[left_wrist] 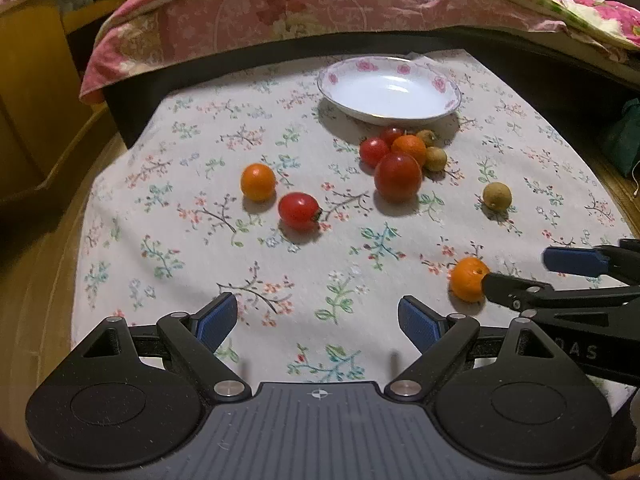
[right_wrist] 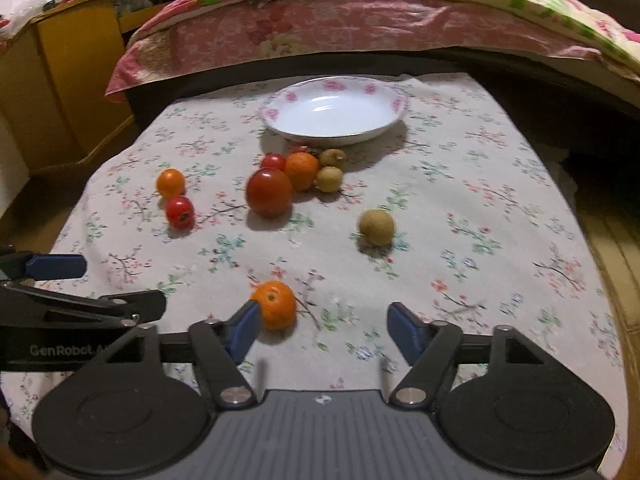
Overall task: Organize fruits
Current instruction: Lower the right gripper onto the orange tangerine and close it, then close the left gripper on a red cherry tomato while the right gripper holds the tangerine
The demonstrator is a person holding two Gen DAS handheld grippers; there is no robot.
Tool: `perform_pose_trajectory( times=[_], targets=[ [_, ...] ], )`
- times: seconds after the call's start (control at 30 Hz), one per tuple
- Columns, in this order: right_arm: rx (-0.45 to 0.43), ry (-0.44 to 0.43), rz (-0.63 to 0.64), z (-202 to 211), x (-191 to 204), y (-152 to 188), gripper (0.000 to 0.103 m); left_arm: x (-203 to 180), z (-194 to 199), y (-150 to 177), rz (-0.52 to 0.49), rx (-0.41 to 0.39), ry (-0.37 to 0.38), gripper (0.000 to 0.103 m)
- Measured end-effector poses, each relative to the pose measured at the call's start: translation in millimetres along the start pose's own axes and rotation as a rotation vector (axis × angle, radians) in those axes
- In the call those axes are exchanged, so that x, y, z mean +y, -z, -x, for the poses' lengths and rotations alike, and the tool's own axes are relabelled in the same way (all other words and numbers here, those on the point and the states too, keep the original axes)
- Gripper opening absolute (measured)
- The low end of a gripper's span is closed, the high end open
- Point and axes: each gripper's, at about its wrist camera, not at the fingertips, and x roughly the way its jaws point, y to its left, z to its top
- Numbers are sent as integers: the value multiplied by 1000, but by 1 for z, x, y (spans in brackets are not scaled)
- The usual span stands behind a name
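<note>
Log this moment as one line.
left gripper open, idle | right gripper open, nearing orange | plate empty

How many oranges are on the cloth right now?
3: one by the right gripper fingers, one far left beside a tomato, one in the cluster below the plate. Others may hide there.

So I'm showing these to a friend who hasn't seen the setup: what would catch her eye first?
Probably the cluster of red and orange fruit at mid-table on the flowered cloth, just in front of the empty white plate with pink roses. Next, the lone orange nearest the camera, right beside the left finger of the open right gripper.
</note>
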Motion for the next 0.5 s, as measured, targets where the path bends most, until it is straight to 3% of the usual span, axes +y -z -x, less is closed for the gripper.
perform_pose_trajectory(
  times=[0.27,0.43,0.5],
  targets=[
    [29,-78,140,-17,21,-5,48,6,-4,-2,-50,-30,-46,92],
    [50,-116,173,-33,24,-11,38,16,-10,-10,-26,-24,-40,92],
    [61,-122,184,-38,24,-12,34,20,-14,-13,-16,-15,-32,86]
  ],
)
